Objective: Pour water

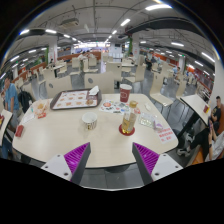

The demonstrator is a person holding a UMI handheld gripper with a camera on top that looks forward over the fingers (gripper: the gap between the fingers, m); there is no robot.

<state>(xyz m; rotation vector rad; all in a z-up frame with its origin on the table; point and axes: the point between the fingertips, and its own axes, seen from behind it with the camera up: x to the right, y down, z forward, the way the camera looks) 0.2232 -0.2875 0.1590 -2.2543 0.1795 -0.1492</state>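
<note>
With the tongs [111,158] spread open and empty above the worktop [60,135], steer them toward one o'clock to straddle the upright bottle [128,122] squarely before closing, minding the paper cup [89,120] at eleven.

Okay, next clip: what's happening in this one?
A person's hand-held gripper hangs open over the near edge of a round white table, holding nothing. Beyond the fingers stand a white cup, a small bottle-like container on a red base, and a red-and-white cup farther back, beside a tray. Nothing has been grasped, so the pouring looks not yet begun. The room behind is a large hall with more tables.
</note>
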